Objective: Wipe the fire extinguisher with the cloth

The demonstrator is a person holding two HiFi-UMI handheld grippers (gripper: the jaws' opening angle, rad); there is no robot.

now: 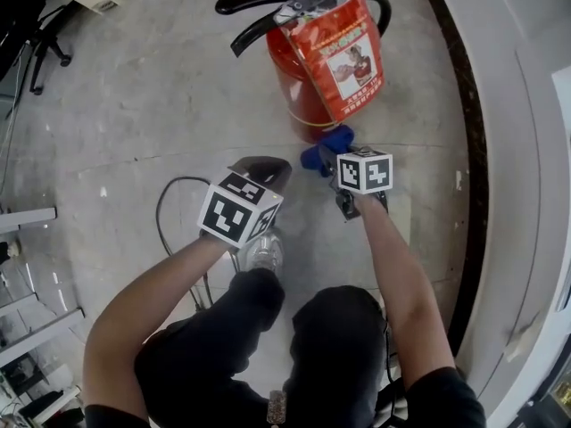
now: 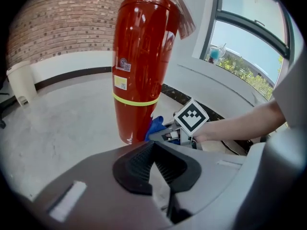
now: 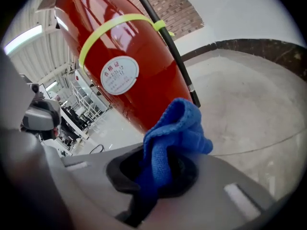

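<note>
A red fire extinguisher (image 1: 308, 78) stands upright on the floor, with a black lever on top, a black hose and a hanging instruction tag (image 1: 343, 56). My right gripper (image 1: 332, 163) is shut on a blue cloth (image 1: 326, 145), which bunches against the base of the red fire extinguisher (image 3: 129, 66). The blue cloth (image 3: 175, 138) pokes out between the jaws in the right gripper view. My left gripper (image 1: 268, 169) is shut and holds nothing, a short way left of the cylinder. From the left gripper view, the extinguisher (image 2: 139, 66) rises ahead with the right gripper (image 2: 168, 132) and cloth (image 2: 154, 126) at its foot.
A black cable (image 1: 174, 203) loops over the grey floor at the left. A dark curved skirting strip (image 1: 459, 114) and white wall run down the right. An office chair base (image 1: 40, 52) stands far left. The person's knees (image 1: 294, 328) fill the bottom.
</note>
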